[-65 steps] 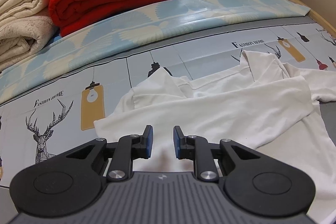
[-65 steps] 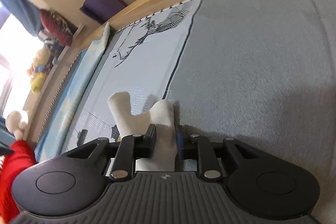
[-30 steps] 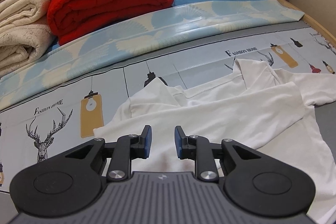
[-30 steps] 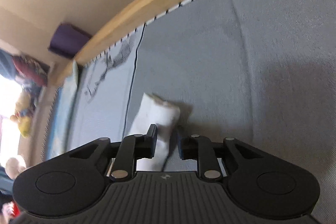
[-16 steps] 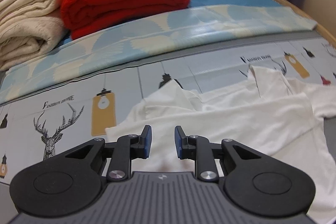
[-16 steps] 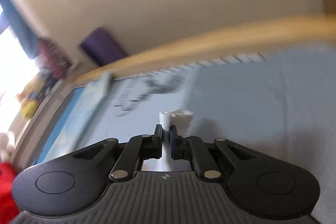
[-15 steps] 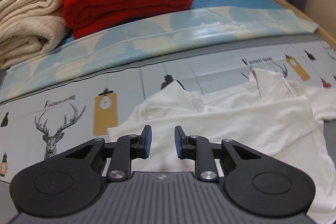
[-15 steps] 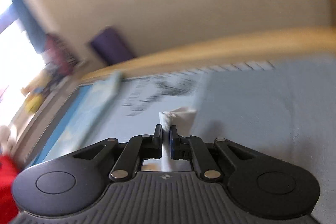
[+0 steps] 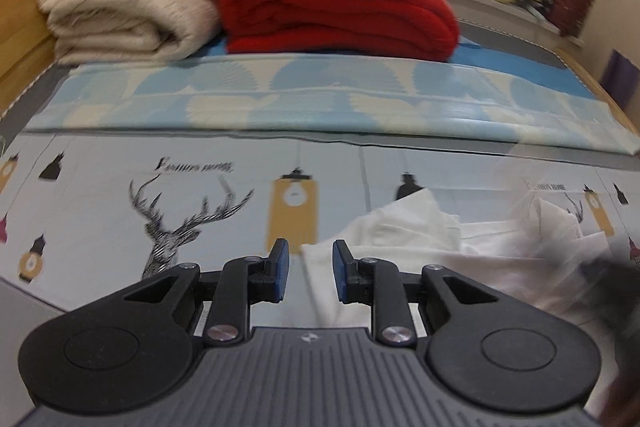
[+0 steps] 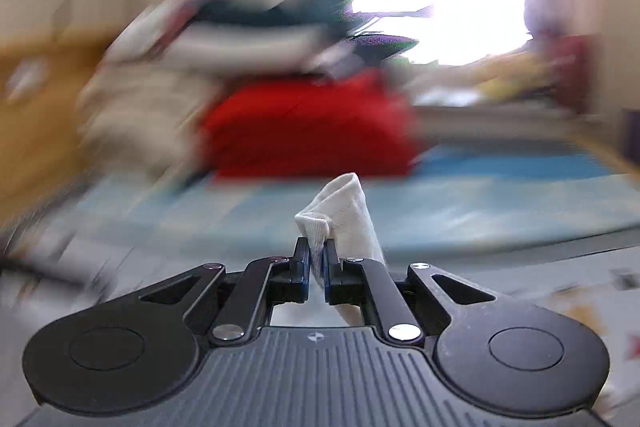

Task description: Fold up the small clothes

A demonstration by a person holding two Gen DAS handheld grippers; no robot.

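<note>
A: Swinging fast, isn't it? The right tool [image 10: 316, 261] has come off the grey part of the bed, where its pads were open around the white sock [image 10: 346, 217] a second ago, and now points toward the red blanket [image 10: 308, 131], everything behind it smeared.

B: Yes, and its pads are now pinched tight on the sock's cuff, so the sock is lifted clear; it stands up just ahead of the tips and leans to the right tool's right. I'd judge the pickup done and the sock on its way to a folding or stacking spot.

A: And the left tool [image 9: 307, 269]?

B: Pads apart, gripping nothing. It has slid sideways: the white shirt [image 9: 404, 239] now lies ahead and to its right on the printed sheet [image 9: 120, 211], one edge running between the open pads.
</note>
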